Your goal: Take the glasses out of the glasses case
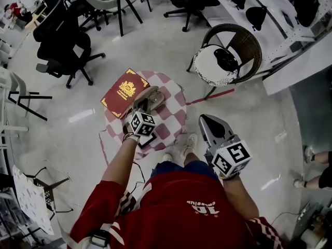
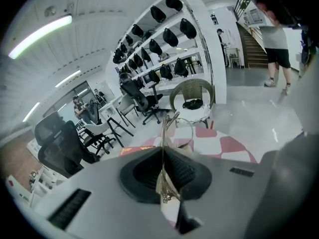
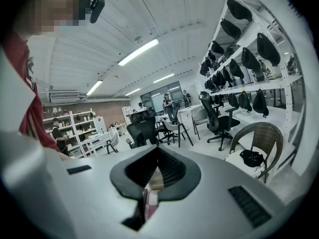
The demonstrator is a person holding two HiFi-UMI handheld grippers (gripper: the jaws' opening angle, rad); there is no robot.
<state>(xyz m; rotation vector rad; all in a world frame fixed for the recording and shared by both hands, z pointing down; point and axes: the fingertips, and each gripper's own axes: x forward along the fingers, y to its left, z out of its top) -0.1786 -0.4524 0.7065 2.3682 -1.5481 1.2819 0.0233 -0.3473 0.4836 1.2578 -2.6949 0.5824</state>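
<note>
My left gripper (image 1: 147,98) hangs over a small round table (image 1: 176,119) with a pink and white checked cloth. In the left gripper view its jaws (image 2: 163,148) are shut on the thin gold temple of the glasses (image 2: 165,128), whose wire lens rim (image 2: 185,132) sticks out past the tips. A tan shape beside the jaws, probably the glasses case (image 1: 157,98), lies on the cloth and is partly hidden by the gripper. My right gripper (image 1: 205,119) is held off the table's right edge, above the floor. Its pads (image 3: 157,151) meet with nothing between them.
A red book with a gold emblem (image 1: 124,91) lies on the table's far left part. A wicker chair with a white cushion (image 1: 228,58) stands beyond the table to the right. Black office chairs (image 1: 65,45) stand at the left, and shelving (image 1: 280,14) runs along the right.
</note>
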